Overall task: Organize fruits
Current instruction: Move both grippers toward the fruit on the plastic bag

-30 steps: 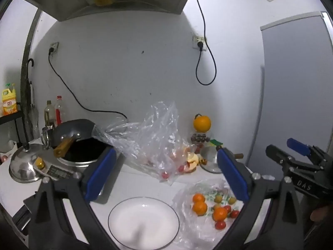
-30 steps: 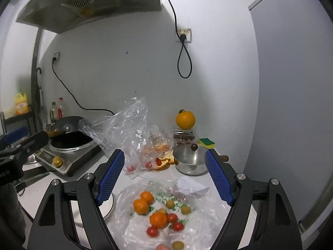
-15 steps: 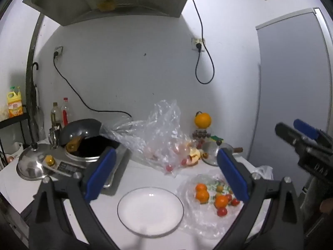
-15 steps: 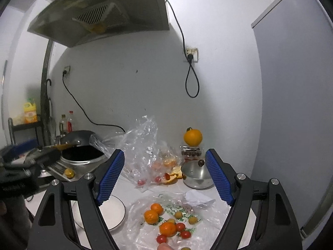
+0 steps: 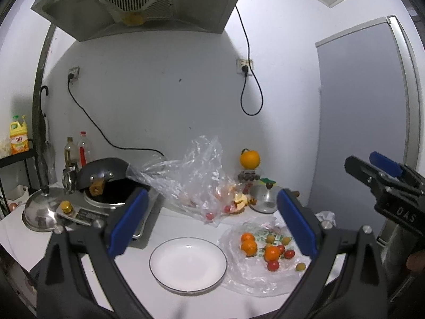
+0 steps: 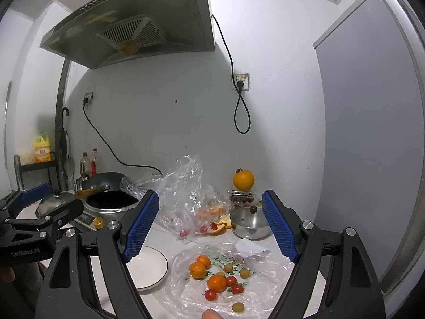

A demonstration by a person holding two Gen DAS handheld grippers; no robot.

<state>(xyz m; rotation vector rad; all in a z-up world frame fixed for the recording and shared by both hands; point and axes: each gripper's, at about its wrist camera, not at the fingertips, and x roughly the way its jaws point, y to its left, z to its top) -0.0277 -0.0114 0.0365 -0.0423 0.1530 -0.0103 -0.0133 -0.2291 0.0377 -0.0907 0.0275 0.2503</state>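
Observation:
Small oranges [image 5: 249, 246] [image 6: 198, 269], red cherry tomatoes [image 5: 273, 265] [image 6: 210, 295] and green fruits [image 5: 300, 267] [image 6: 238, 307] lie on a flat clear plastic bag [image 5: 255, 279] [image 6: 186, 295] on the white counter. An empty white plate [image 5: 188, 263] [image 6: 148, 267] sits left of the bag. My left gripper [image 5: 211, 224] is open and empty, held above the plate. My right gripper [image 6: 211, 228] is open and empty, held above the fruit. The right gripper also shows at the right edge of the left wrist view [image 5: 382, 183].
A crumpled clear bag [image 5: 194, 175] with more fruit stands behind the plate. A big orange [image 5: 249, 159] sits on a jar near a lidded steel pot [image 6: 249, 226]. An induction cooker with a black wok [image 5: 106, 183], a steel lid [image 5: 42, 212] and bottles are at the left.
Both grippers have pulled back and risen from the counter, so the plate and fruit look smaller and lower. Both stay open and empty.

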